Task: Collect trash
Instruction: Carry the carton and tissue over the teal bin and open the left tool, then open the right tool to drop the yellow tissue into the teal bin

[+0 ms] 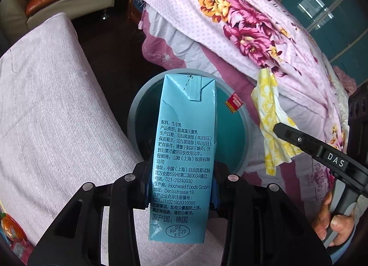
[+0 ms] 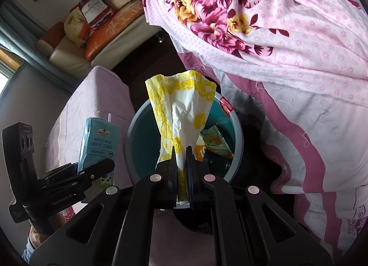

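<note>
My left gripper (image 1: 180, 185) is shut on a light blue milk carton (image 1: 184, 151) and holds it upright over the near rim of a round teal trash bin (image 1: 237, 132). My right gripper (image 2: 181, 158) is shut on a crumpled white and yellow napkin (image 2: 184, 109), held above the same bin (image 2: 142, 141). The carton (image 2: 99, 141) in the left gripper (image 2: 92, 169) shows at the left of the right wrist view. The napkin (image 1: 271, 123) and a right fingertip (image 1: 289, 135) show at the right of the left wrist view. Wrappers (image 2: 214, 144) lie inside the bin.
A floral pink quilt (image 1: 241, 24) drapes over the bed on the right, next to the bin. A pale pink covered bench (image 1: 46, 109) stands on the left. A sofa (image 2: 76, 43) with cushions stands at the back. The floor is dark.
</note>
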A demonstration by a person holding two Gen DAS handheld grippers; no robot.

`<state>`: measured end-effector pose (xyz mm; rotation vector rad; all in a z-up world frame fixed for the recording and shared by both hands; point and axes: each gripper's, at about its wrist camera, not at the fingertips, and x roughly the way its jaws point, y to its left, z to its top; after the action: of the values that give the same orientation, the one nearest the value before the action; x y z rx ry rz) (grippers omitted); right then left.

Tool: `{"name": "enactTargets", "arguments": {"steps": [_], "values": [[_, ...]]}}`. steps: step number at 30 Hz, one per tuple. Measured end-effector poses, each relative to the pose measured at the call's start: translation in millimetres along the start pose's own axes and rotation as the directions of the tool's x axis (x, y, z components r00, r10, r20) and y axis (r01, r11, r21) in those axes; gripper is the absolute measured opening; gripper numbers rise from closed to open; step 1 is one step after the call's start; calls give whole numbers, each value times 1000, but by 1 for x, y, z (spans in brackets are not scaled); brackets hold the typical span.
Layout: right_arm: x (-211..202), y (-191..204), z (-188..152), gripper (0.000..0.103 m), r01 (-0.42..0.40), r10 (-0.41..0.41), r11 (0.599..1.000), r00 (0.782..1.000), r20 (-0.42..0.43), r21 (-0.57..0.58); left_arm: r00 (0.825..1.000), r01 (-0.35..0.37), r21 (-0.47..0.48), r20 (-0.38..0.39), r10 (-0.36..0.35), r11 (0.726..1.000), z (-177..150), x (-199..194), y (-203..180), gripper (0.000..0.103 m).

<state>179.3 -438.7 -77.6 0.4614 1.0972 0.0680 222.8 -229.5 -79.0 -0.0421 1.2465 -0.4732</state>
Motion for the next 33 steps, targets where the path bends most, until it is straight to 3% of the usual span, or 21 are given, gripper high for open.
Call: {"name": "enactTargets", "arguments": {"steps": [1,4,8,21,24,27,28,33], "values": [[1,-1,1,7,4,-4,1000,1000,-3,1,1000,-3,-3,-1,3,1000,1,1,0,39],[4,0,2,7,10,-10,1000,1000,-8,0,1000,-5,-11,5,5,1000,0,1,3,63],[7,5,2,7,12,-12,1000,1000,-13,-7,999,-19,-11,29,19,1000,-1,-7,4,80],[17,25,1,7,23,-25,999,999,-40,-39,997,-18,-99,74,26,995,-21,-35,38,89],[21,30,2,11,28,-31,998,998,-54,-47,997,-19,-98,67,25,995,-26,-37,40,89],[22,34,1,29,37,-40,998,997,-60,-48,998,-15,-102,62,22,995,-31,-38,44,89],[21,36,1,41,42,-45,998,997,-58,-49,998,-15,-103,62,22,995,-33,-39,45,90],[15,44,-4,63,63,-66,996,997,-45,-65,998,-13,-115,62,20,993,-41,-43,51,90]]}}
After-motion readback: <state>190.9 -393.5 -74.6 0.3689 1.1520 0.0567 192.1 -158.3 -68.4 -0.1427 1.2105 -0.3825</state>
